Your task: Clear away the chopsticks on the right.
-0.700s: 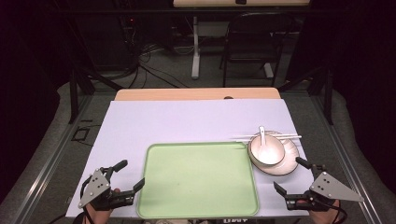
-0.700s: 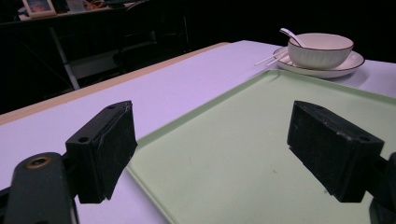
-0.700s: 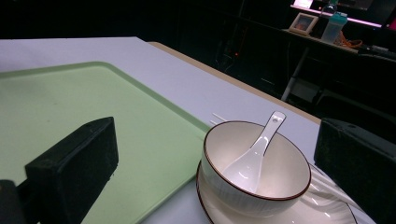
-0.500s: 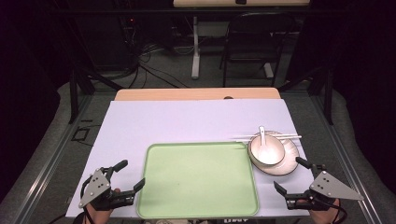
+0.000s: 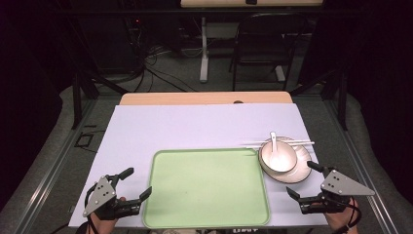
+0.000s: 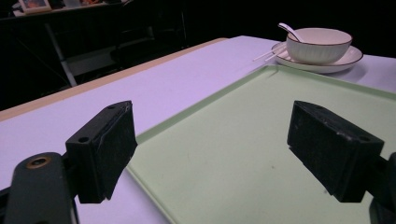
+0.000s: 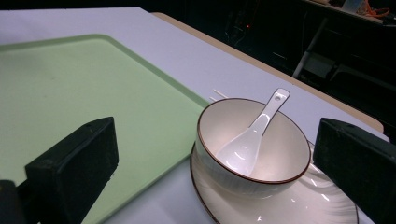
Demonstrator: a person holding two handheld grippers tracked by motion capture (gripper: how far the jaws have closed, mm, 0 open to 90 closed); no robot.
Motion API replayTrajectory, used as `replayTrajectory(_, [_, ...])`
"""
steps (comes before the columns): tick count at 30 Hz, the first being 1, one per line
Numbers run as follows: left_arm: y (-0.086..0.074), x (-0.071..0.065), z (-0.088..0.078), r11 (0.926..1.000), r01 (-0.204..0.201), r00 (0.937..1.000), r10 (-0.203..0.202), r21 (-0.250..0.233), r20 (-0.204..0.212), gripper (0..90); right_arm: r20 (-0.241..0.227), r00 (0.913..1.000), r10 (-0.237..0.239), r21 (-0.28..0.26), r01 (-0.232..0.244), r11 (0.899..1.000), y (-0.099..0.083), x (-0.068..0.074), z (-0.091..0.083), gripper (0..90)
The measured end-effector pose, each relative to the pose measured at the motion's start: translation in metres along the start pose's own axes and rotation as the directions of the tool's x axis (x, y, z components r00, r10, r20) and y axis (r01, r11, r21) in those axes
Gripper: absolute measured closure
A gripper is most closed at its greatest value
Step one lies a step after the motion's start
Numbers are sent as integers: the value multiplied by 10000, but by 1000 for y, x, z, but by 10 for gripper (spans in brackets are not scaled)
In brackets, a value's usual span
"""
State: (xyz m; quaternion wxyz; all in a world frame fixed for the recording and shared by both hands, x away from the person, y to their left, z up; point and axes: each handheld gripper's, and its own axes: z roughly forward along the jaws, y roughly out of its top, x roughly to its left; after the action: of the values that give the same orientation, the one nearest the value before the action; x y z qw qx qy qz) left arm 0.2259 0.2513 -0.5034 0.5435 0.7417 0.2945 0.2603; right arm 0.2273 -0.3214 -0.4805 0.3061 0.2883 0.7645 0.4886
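A cream bowl (image 5: pixel 277 157) with a white spoon (image 5: pixel 273 141) in it stands on a matching plate (image 5: pixel 298 174) at the right of the table. A pair of chopsticks (image 5: pixel 302 143) lies across the plate's far rim. The bare light green tray (image 5: pixel 209 187) sits in the middle near the front edge. My left gripper (image 5: pixel 137 182) hovers open at the tray's front left corner, nothing between its jaws. My right gripper (image 5: pixel 302 179) stands open just in front of the plate, pointing at the bowl (image 7: pixel 224 126) and spoon (image 7: pixel 252 135), apart from both.
A pale lavender sheet (image 5: pixel 195 126) covers the table, with a strip of wood (image 5: pixel 204 97) showing at the far edge. A dark chair (image 5: pixel 258 44) and a desk leg (image 5: pixel 203 53) stand beyond the table on the floor.
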Motion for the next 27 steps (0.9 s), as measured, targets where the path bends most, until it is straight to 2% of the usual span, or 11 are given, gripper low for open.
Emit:
replayTrajectory(4, [0,0,0,10000,13,10000,-13,15,-38,154,104,9998,-147,281,144,9995,2,-8,4,0])
replayTrajectory(8, [0,0,0,10000,70,9999,-70,3,-106,154,37,10000,68,924,-71,9957,5,-17,6,0])
replayTrajectory(12, [0,0,0,10000,4,10000,-3,59,-52,154,-383,9975,602,1611,-533,9855,10,-27,11,0])
replayTrajectory(14, [0,0,0,10000,9,10000,-9,61,-59,154,-392,9977,553,1934,-467,9800,17,-33,12,0])
replayTrajectory(17, [0,0,0,10000,6,10000,-5,71,-53,154,-356,9981,499,2007,-418,9788,23,-38,12,0])
replayTrajectory(20, [0,0,0,10000,4,10000,-3,66,-47,154,-223,9984,522,2221,-459,9739,35,-51,15,0])
replayTrajectory(23, [0,0,0,10000,12,10000,-12,53,-60,154,-281,9982,533,2469,-447,9680,43,-63,21,0])
replayTrajectory(24, [0,0,0,10000,12,10000,-12,53,-60,154,-281,9982,533,2469,-447,9680,43,-63,21,0])
replayTrajectory(25, [0,0,0,10000,7,10000,-6,70,-54,154,-379,9975,598,2637,-478,9634,50,-72,26,0])
replayTrajectory(27, [0,0,0,10000,5,10000,-5,64,-45,154,-382,9974,614,2668,-491,9625,53,-76,29,5])
